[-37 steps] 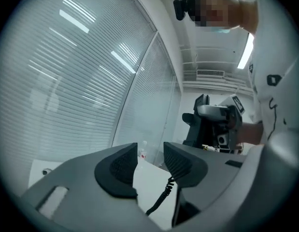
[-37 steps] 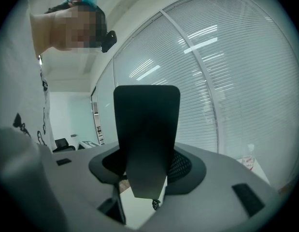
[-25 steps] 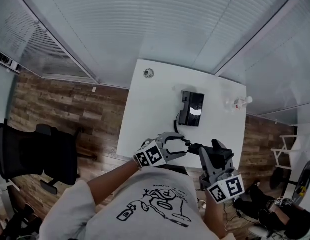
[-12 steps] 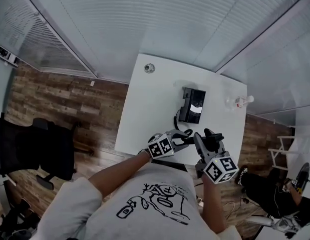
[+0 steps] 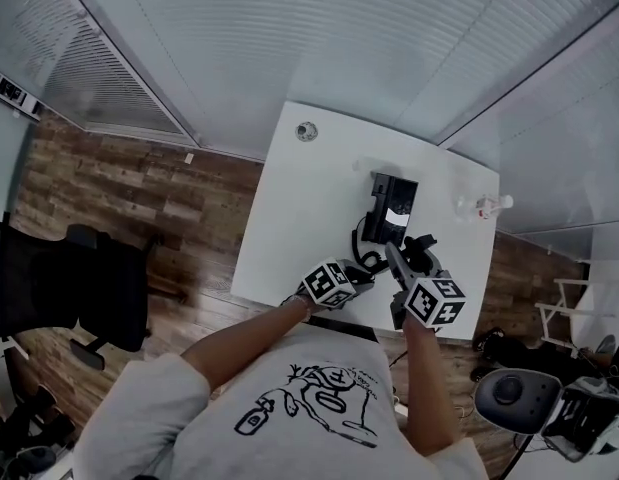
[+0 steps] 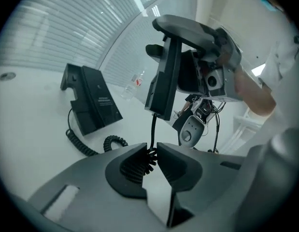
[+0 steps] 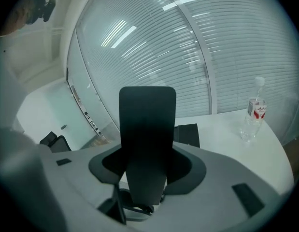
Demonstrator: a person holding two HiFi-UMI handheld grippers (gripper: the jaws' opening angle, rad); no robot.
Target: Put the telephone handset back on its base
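The black telephone base (image 5: 392,208) lies on the white table (image 5: 289,228). In the left gripper view the base (image 6: 91,98) shows at the left. My right gripper (image 5: 414,251) is shut on the black handset (image 5: 421,242) and holds it upright above the table's near edge. The handset (image 7: 147,134) fills the gap of the right gripper (image 7: 147,166). My left gripper (image 6: 153,151) is closing, with the coiled cord (image 6: 142,164) pinched between its jaw tips just below the handset (image 6: 163,76). More cord (image 6: 84,146) runs along the table to the base.
A clear water bottle (image 5: 484,206) stands at the table's right side, also in the right gripper view (image 7: 253,112). A round grommet (image 5: 307,130) sits at the far left corner. An office chair (image 5: 59,298) stands on the wood floor at the left. Glass walls with blinds surround the table.
Both grippers have moved forward over the table's near edge, closer to the base. The left jaws, wide open a second ago, have closed onto the coiled cord.
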